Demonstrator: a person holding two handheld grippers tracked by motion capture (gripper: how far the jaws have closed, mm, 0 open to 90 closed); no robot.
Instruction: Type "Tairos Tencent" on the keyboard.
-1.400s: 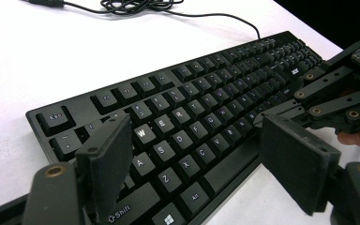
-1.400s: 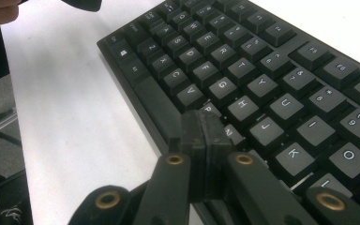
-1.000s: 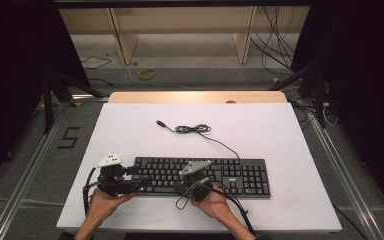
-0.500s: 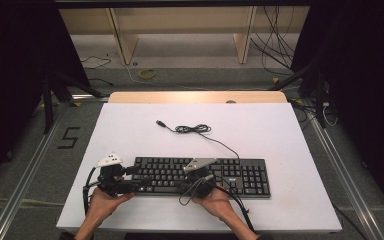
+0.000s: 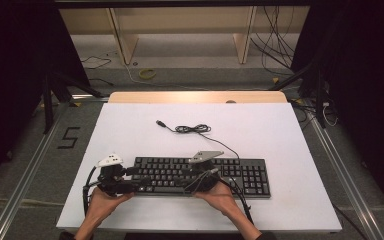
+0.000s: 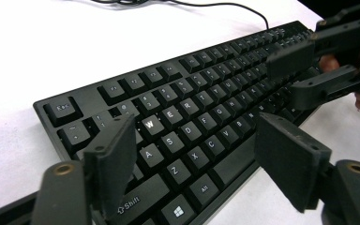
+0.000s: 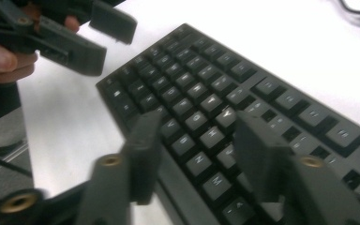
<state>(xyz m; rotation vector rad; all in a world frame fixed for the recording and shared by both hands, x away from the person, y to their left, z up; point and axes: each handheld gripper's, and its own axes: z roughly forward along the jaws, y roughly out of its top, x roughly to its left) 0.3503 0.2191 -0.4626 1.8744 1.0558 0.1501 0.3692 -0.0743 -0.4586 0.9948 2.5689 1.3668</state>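
A black keyboard (image 5: 240, 175) lies flat near the front edge of the white table (image 5: 280, 130). Its black cable (image 5: 192, 129) runs back to a loose coil with a USB plug. My left gripper (image 5: 138, 179) is held at the keyboard's left end. In the left gripper view it (image 6: 194, 140) is open, jaws low over the letter keys (image 6: 206, 79), with nothing between them. My right gripper (image 5: 186, 178) hovers over the keyboard's middle. In the right gripper view it (image 7: 199, 129) is open above the keys (image 7: 272, 89). Each gripper view also shows the other gripper (image 6: 309, 61) (image 7: 75, 33) facing it.
The table's wooden back edge (image 5: 197, 96) meets a floor with loose cables and a yellow ring (image 5: 147, 73). Dark stands (image 5: 47, 95) flank the table. A rail (image 5: 20, 200) runs along the left side. White tabletop lies bare behind the keyboard.
My right gripper has shifted slightly right and away over the keyboard, its grey plate tilting up. The left gripper and the keyboard have stayed put.
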